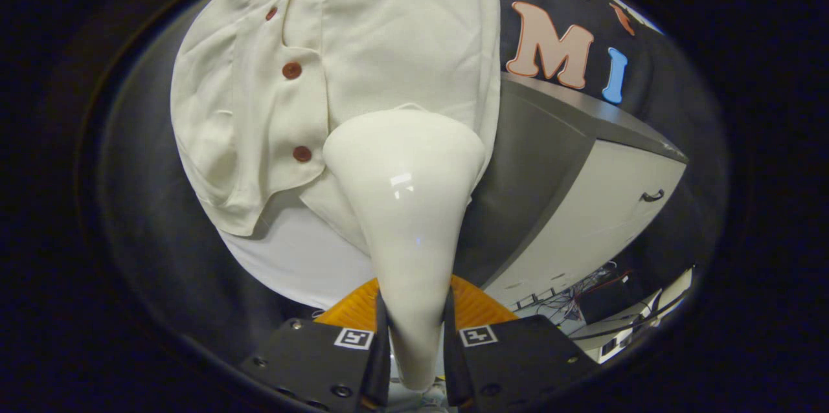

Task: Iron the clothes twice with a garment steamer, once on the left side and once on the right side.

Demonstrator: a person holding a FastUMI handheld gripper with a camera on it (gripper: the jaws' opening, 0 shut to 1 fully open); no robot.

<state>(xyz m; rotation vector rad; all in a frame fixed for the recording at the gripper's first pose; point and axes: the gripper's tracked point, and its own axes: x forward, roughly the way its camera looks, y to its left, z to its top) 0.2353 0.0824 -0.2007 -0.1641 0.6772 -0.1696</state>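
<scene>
A: What do we have at the centre?

B: We see a glossy white garment steamer [405,206]. Its narrow handle runs down between the two fingers of the gripper [414,342], and both fingers press on it from either side, so we hold it firmly. Its wide head flares out ahead of the fingers and lies against the cloth.

A: And the clothes?

B: A cream shirt [363,44] lies beyond the fingers, spread over a white board [291,257]. The steamer head sits on the shirt's lower part, just to the right of the button band. We count four reddish-brown buttons [292,70] running in a line along that band, to the left of the head.

A: Any writing we can read?

B: None on the steamer or the shirt. Each finger carries a small square black-and-white marker [353,338] near its tip; we cannot make sense of the pattern.

A: Where are the edges, and where is there room?

B: The shirt's hem curves just left of the steamer, with bare white board below it. The shirt's right edge falls close beside the head. Past that edge stands a grey and white cabinet [602,206] with a small dark handle [652,195], and cables [583,287] lie on the floor below it. Left of the board the surroundings are dark and blurred.
</scene>
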